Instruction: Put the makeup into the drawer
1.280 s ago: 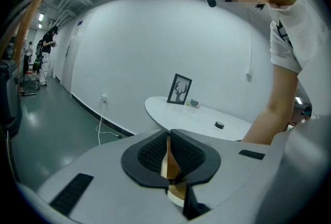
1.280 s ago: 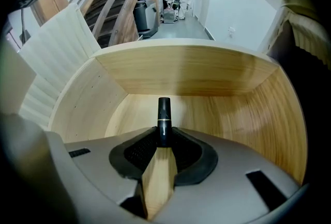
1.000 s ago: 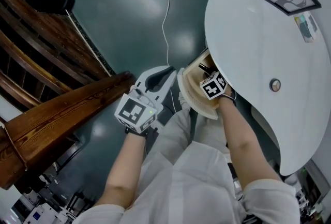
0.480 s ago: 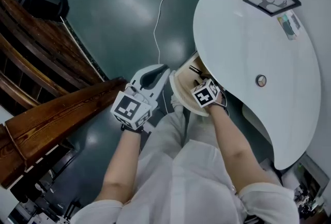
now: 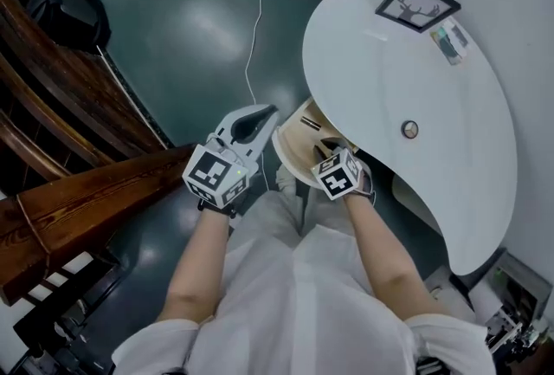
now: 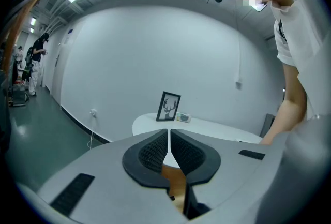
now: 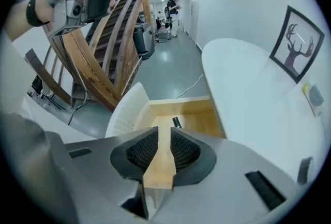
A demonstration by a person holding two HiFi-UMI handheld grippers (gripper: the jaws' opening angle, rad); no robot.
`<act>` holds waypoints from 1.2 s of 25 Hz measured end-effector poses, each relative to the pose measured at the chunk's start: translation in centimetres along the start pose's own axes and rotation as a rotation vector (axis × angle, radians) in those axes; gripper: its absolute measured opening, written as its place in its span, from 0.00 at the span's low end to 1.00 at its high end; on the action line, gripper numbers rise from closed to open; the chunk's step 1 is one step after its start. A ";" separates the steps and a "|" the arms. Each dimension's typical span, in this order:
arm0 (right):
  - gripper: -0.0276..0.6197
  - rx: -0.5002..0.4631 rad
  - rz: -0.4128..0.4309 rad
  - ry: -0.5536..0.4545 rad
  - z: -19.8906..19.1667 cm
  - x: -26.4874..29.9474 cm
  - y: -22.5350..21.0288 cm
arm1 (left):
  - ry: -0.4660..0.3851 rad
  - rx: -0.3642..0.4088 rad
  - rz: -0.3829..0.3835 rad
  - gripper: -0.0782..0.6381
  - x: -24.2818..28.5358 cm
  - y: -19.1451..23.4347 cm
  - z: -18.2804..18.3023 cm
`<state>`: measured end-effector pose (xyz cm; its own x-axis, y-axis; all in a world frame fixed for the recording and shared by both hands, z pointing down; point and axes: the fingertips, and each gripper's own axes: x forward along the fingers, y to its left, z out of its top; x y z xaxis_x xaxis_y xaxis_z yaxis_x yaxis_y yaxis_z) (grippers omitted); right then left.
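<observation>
The makeup (image 7: 177,122) lies in the open drawer (image 7: 202,125) under the tabletop's (image 5: 407,70) edge. Above it, the right gripper's (image 7: 164,133) jaws are closing on nothing. The left gripper (image 6: 169,138), jaws together, is empty beside the drawer.

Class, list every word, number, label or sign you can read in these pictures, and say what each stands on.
No text is readable.
Small coloured packet on the white oval table: print too small to read.
Black-framed deer picture: an image, no words.
Black-and-white marker cubes: patterns only.
</observation>
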<state>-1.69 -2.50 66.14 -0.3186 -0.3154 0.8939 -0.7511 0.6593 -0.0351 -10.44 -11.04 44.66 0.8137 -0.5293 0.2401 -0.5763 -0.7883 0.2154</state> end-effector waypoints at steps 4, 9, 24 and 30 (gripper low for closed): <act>0.14 0.022 -0.031 -0.046 0.6 -4.0 -0.7 | -0.017 0.020 -0.034 0.14 0.4 -1.3 1.7; 0.11 0.054 -0.101 -0.123 1.4 -9.0 -2.9 | -0.035 0.049 -0.079 0.14 1.2 -2.8 3.7; 0.11 0.233 -0.291 -0.151 -4.3 -17.4 -13.1 | -0.012 0.068 -0.184 0.14 6.1 -7.2 4.5; 0.19 0.270 -0.326 -0.121 -6.7 -17.9 -16.2 | 0.007 0.071 -0.215 0.14 8.2 -8.3 4.3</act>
<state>20.03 -2.99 53.68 -0.0935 -0.5655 0.8194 -0.9426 0.3152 0.1100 1.33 -10.17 40.81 0.9167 -0.3446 0.2025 -0.3826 -0.9031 0.1951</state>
